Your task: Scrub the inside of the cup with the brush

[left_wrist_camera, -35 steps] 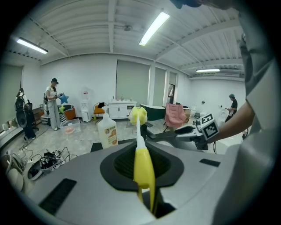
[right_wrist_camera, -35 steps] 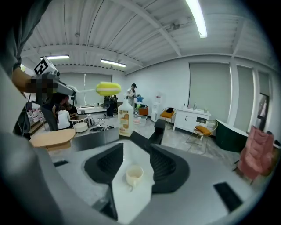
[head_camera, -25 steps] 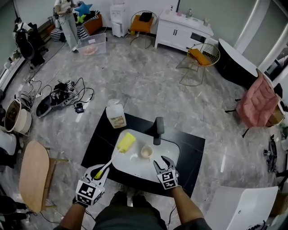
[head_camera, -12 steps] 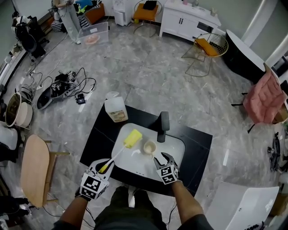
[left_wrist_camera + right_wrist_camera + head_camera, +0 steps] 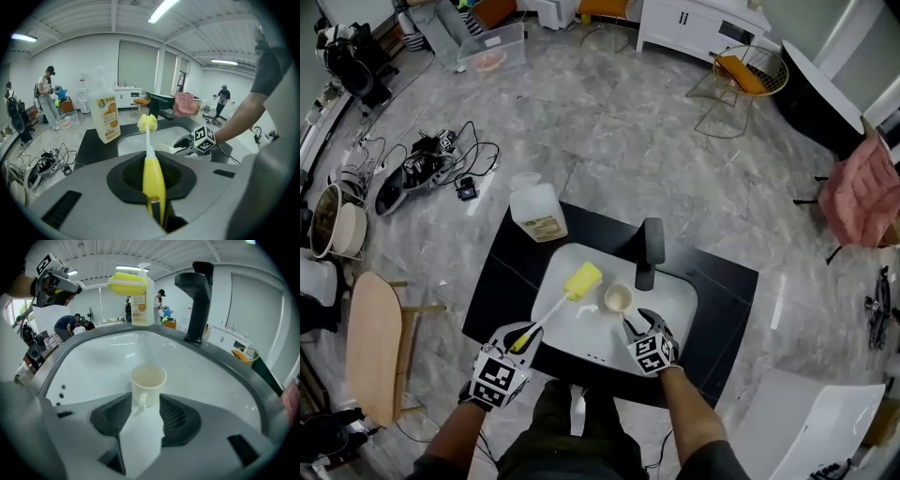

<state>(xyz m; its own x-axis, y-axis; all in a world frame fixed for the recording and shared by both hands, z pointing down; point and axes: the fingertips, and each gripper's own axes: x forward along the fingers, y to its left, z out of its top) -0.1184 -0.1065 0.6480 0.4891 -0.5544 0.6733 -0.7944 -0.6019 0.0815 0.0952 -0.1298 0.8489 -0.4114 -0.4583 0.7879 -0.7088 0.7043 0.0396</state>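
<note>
the brush [image 5: 152, 173] is held in the left gripper [image 5: 523, 337] jaws. the cup [image 5: 148, 380], mid frame in the sink [image 5: 589, 330], is not clamped by the wide right gripper [image 5: 637, 323] jaws; it could be tipped by the brush.

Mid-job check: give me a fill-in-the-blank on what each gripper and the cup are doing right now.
The left gripper grips the brush by its ___.
The cup stands upright in the ___.
The right gripper is ___, the cup's handle between its jaws.
Missing: handle; sink; open.
</note>
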